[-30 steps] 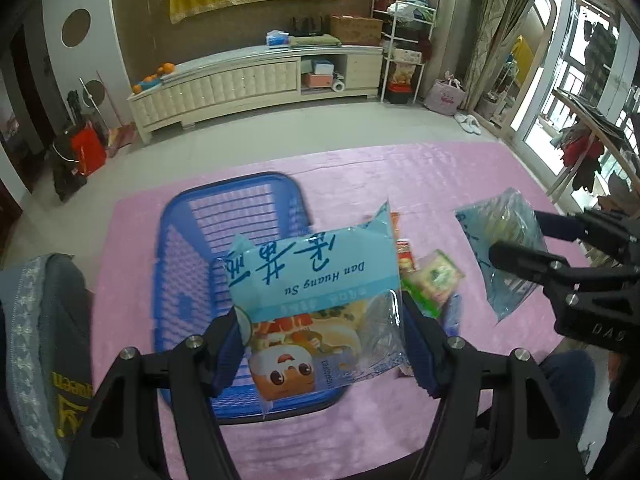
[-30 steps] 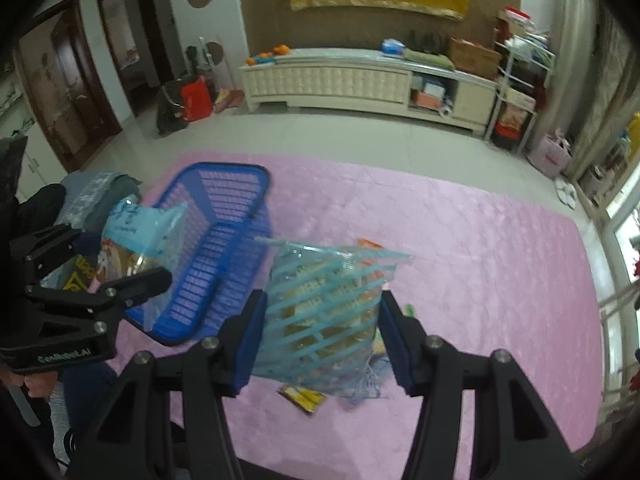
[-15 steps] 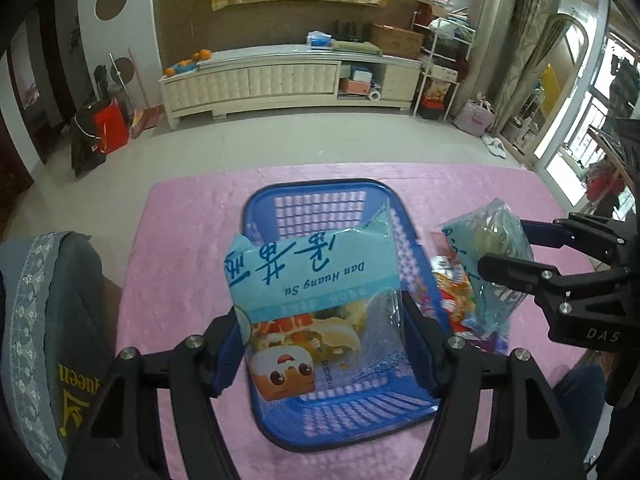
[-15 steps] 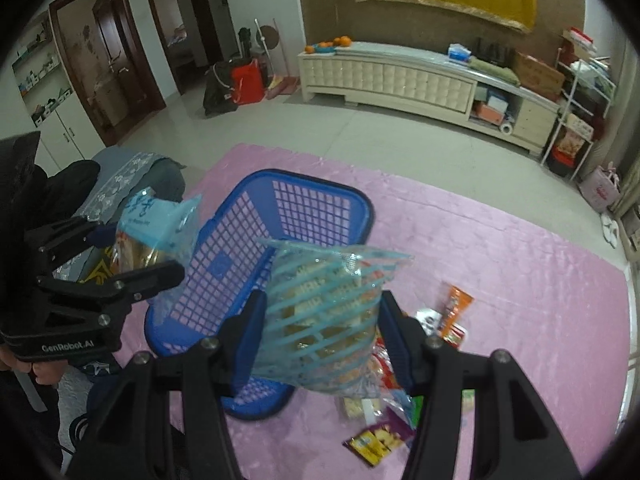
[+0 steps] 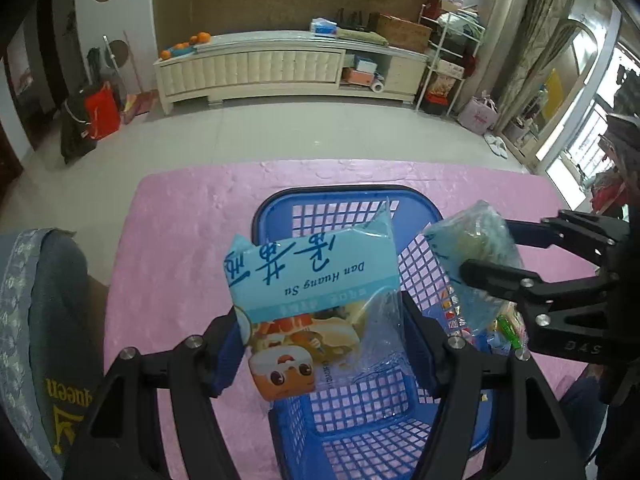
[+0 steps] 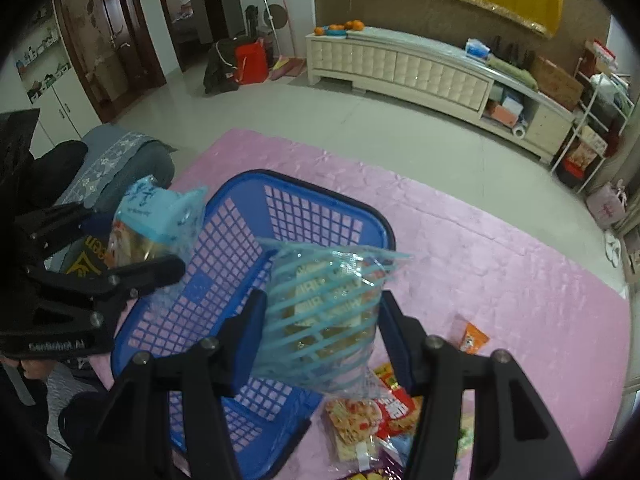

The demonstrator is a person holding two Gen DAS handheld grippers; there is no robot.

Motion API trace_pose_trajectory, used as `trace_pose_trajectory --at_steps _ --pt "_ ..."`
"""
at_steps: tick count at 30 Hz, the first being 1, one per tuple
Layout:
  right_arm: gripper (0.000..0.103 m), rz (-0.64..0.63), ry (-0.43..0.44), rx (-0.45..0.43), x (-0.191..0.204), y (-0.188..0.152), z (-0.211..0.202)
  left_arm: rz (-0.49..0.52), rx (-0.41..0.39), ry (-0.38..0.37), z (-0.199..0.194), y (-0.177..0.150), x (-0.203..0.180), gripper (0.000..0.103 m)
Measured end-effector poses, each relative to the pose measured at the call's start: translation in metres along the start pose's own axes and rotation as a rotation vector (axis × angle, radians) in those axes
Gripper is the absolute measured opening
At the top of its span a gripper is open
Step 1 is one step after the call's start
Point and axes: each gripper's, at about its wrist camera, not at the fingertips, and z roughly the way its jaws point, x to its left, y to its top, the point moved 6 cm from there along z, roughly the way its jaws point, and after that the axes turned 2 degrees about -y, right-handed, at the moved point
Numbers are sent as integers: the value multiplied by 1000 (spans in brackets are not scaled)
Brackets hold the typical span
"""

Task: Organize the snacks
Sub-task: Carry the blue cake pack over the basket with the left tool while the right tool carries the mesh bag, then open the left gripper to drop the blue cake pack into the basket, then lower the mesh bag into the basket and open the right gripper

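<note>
Both held packets now hang over the blue plastic lattice basket [image 5: 348, 432] rather than beside it: left hand-held gripper [image 5: 320, 344] clamps the light-blue cake packet [image 5: 316, 300], right hand-held gripper [image 6: 320, 320] the clear blue-striped biscuit bag [image 6: 324, 312]. Lower each inside the rim before releasing.

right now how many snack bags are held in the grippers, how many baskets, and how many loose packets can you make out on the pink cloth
Held snack bags: 2, the light blue bag with a cartoon face in the left gripper and the blue-striped clear bag in the right gripper
Blue basket: 1
Loose packets on the pink cloth: at least 3 clear, more cut off at the frame edge
Total: at least 6
</note>
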Motion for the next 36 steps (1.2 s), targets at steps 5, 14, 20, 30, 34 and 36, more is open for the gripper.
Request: trace_pose_trajectory --at_steps 5,14,20,30,34,36 --pt "60 9 3 15 -5 2 11 55 19 29 16 6 -1 67" --pt "60 47 -11 17 -20 6 19 46 63 6 43 12 0 70" --pt "60 69 -24 26 -27 1 14 25 54 15 32 10 -1 70" --pt "60 77 -20 15 -17 12 -1 37 3 34 -3 8 10 70" --pt "60 56 -27 34 -8 15 7 28 -13 49 -9 6 19 70" --pt "60 40 -39 48 -3 17 14 17 -17 51 -9 5 25 70"
